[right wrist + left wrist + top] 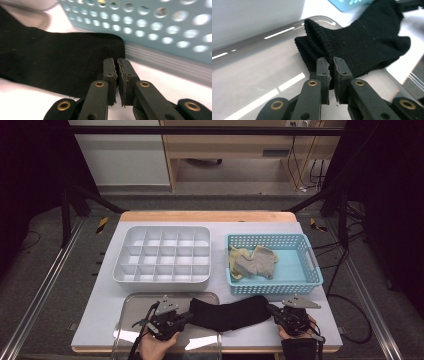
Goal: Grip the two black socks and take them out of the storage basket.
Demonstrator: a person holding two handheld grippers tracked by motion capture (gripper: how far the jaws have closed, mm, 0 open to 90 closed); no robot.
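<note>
white table (pixel 100 305) | grey floor (pixel 50 270) | both jaws clamped on black sock (pixel 227 312) ends

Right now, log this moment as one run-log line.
left claw: shut on black sock | right claw: shut on black sock | sock: stretched between claws, one end over clear tray | blue basket: beige-grey socks

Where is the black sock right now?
In the high view, the black sock lies at the table's near edge, stretched between both grippers, its left end over the clear tray, before the blue basket.
</note>
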